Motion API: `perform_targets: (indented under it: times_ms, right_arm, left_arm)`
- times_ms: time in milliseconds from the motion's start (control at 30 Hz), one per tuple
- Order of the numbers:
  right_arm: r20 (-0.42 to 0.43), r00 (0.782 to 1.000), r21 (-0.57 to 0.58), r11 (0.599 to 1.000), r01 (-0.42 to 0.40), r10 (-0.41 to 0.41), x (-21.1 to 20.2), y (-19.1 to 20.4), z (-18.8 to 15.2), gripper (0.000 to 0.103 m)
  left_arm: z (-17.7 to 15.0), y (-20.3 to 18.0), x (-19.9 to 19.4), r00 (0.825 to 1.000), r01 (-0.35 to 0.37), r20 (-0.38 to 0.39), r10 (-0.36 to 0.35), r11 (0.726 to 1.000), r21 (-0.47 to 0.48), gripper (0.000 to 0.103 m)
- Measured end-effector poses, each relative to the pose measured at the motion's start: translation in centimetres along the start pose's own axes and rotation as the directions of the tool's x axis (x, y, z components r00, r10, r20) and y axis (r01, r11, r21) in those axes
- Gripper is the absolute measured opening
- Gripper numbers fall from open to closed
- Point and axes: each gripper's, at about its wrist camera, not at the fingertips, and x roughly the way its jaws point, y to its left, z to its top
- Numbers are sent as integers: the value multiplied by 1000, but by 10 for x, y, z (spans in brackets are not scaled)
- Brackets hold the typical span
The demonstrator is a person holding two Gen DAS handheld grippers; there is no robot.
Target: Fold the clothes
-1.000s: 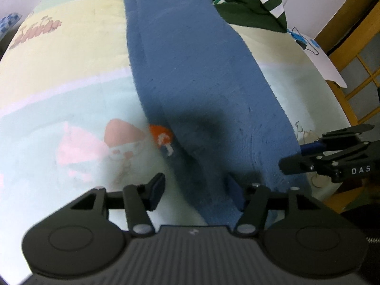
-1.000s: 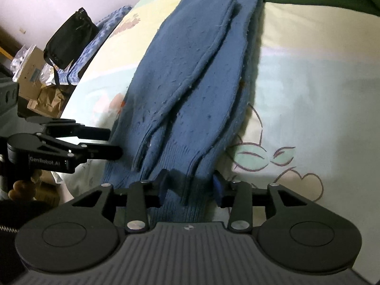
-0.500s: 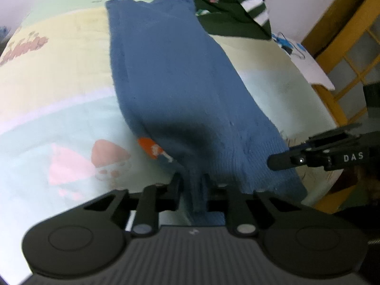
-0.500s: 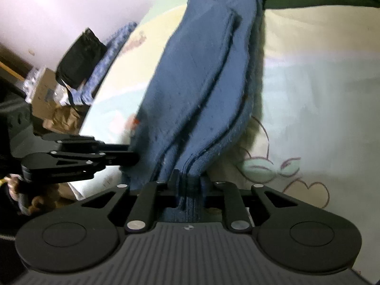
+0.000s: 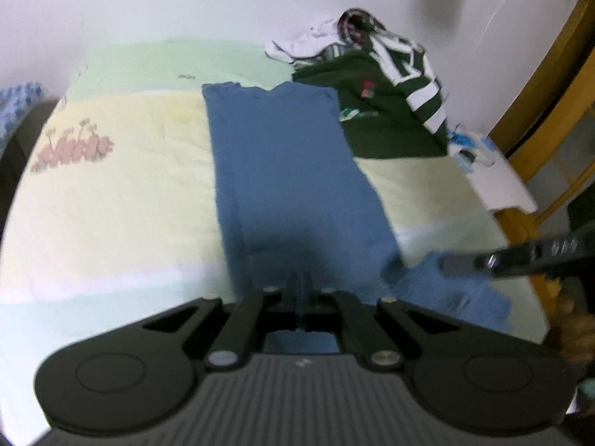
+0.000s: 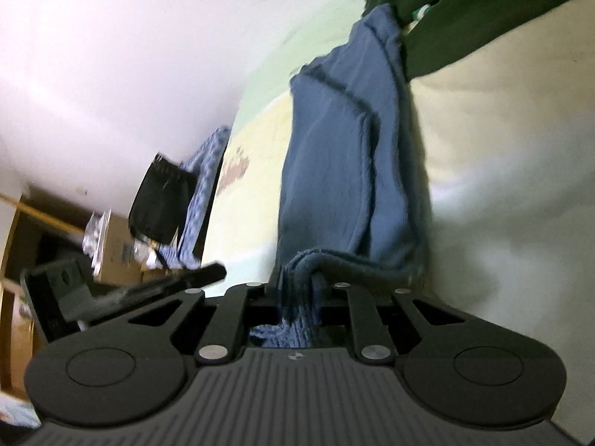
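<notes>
A long blue sweater (image 5: 290, 171) lies lengthwise on the pastel bed cover (image 5: 111, 204), folded into a narrow strip. My left gripper (image 5: 302, 278) is shut on its near hem, and blue cloth shows below the jaws. In the right wrist view the sweater (image 6: 334, 171) has one sleeve laid along it. My right gripper (image 6: 297, 282) is shut on the bunched hem, which is lifted off the bed. The right gripper (image 5: 465, 262) shows at the left view's right edge, pinching the hem's other corner. The left gripper (image 6: 208, 273) shows blurred at the left of the right wrist view.
A dark green garment with white stripes (image 5: 386, 111) is piled at the bed's far right, touching the sweater's far end. A white sheet (image 5: 498, 186) and a wooden frame (image 5: 550, 111) lie to the right. A black bag (image 6: 160, 200) and cardboard boxes (image 6: 115, 256) stand beyond the bed's left side.
Both grippers went from open around the sweater's hem to shut on it. Both have since risen and carried the hem up off the bed; the right gripper has also rolled.
</notes>
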Motion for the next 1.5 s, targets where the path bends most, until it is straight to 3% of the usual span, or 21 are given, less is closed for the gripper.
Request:
perform_targets:
  times_ms: [167, 300, 367, 433, 467, 567, 667, 900, 1033, 1267, 1367, 1433, 1500]
  right_arm:
    - [-32, 999, -25, 999, 40, -41, 5, -5, -3, 16]
    - [-56, 997, -36, 998, 60, -62, 4, -12, -3, 16]
    - [-74, 995, -44, 997, 63, -67, 5, -13, -3, 18]
    - [-99, 992, -65, 996, 69, -75, 7, -14, -5, 23]
    - [-113, 990, -75, 995, 71, -79, 7, -14, -7, 26]
    - [-168, 980, -132, 988, 82, -104, 10, -13, -16, 41]
    - [-231, 962, -218, 971, 96, -147, 16, -10, -29, 48]
    - [-332, 928, -309, 949, 60, -167, 28, -8, -48, 57]
    - [-347, 923, -322, 945, 52, -169, 30, -12, -51, 57]
    - [-350, 931, -265, 964, 5, -101, 33, -22, -50, 57]
    - [-379, 922, -256, 966, -23, -78, 35, -22, -52, 38]
    - [-398, 916, -237, 970, -50, -50, 35, -23, -51, 32]
    - [-407, 913, -217, 973, -76, -19, 34, -23, -49, 29]
  left_arm:
    - [-29, 26, 13, 989, 10, -144, -16, 999, -45, 0]
    - [-59, 30, 26, 967, 60, -242, -84, 993, -106, 2]
    - [-66, 24, 26, 966, 78, -237, -104, 990, -117, 6]
    - [-71, 18, 26, 967, 89, -228, -116, 988, -123, 44]
    - [-73, 15, 26, 968, 91, -222, -117, 988, -125, 50]
    - [-77, 6, 26, 972, 94, -204, -120, 987, -129, 52]
    - [-79, 4, 26, 974, 84, -195, -113, 985, -152, 52]
    - [-84, -9, 27, 974, 67, -202, -107, 978, -197, 54]
    - [-90, -18, 26, 979, 56, -179, -96, 975, -213, 58]
    - [-93, -37, 28, 986, 43, -146, -75, 976, -215, 51]
    - [-93, -41, 28, 987, 51, -140, -82, 976, -210, 36]
    - [-91, -45, 27, 987, 58, -135, -85, 979, -198, 14]
    - [-87, -53, 22, 990, 41, -125, -61, 986, -160, 10]
